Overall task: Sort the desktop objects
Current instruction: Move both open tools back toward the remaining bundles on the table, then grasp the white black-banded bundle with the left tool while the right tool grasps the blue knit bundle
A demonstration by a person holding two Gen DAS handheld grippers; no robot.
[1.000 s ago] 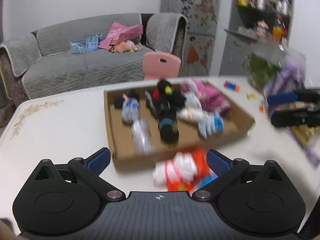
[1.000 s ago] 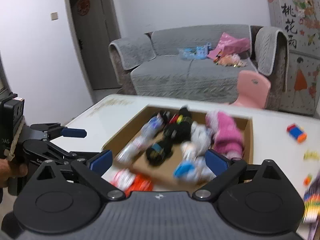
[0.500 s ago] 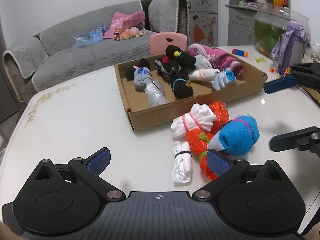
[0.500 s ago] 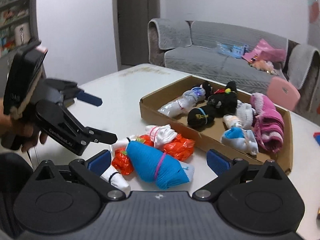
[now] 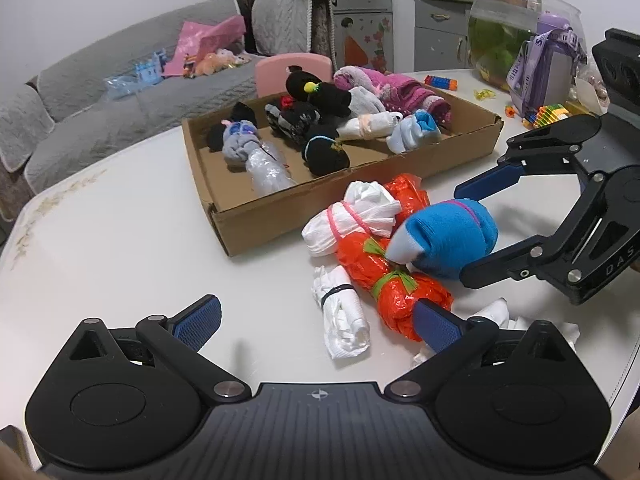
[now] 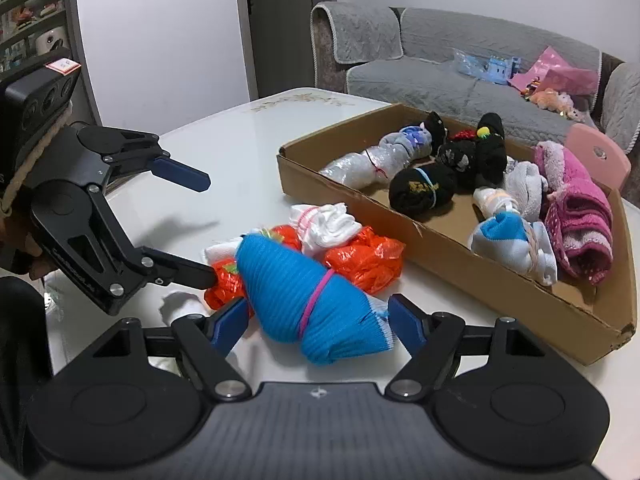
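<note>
The blue sock bundle (image 6: 308, 300) lies on the white bench (image 5: 120, 240), just outside the near wall of the cardboard tray (image 5: 280, 216), resting against the orange bundles (image 5: 384, 276) and the white bundle with a pink band (image 5: 352, 220). Its long axis runs diagonally in the right wrist view, with the pale cuff end toward the lower right and the rounded blue end toward the upper left; a pink band circles its middle. The right tool (image 6: 316, 316) straddles this bundle with its jaws closing; the blue pads stand on either side and are not yet pressing on it. The left tool (image 5: 320, 320) is open, its pads spread wide; the tip of an orange bundle lies just beside its right pad, and a small white roll with a black band (image 5: 344, 312) lies between the pads, untouched. The left wrist view alone shows that small white roll, a glass fish bowl (image 5: 516, 32) and a purple bottle (image 5: 548, 68) at the far bench edge. The right wrist view alone shows a door (image 6: 288, 28) behind the bench. The tray holds black sock balls (image 5: 324, 152), a grey roll in clear wrap (image 5: 256, 160), a white roll (image 5: 368, 126), a light blue pair (image 5: 416, 132) and pink folded socks (image 5: 404, 92). A grey sofa (image 5: 100, 100) stands behind.
</note>
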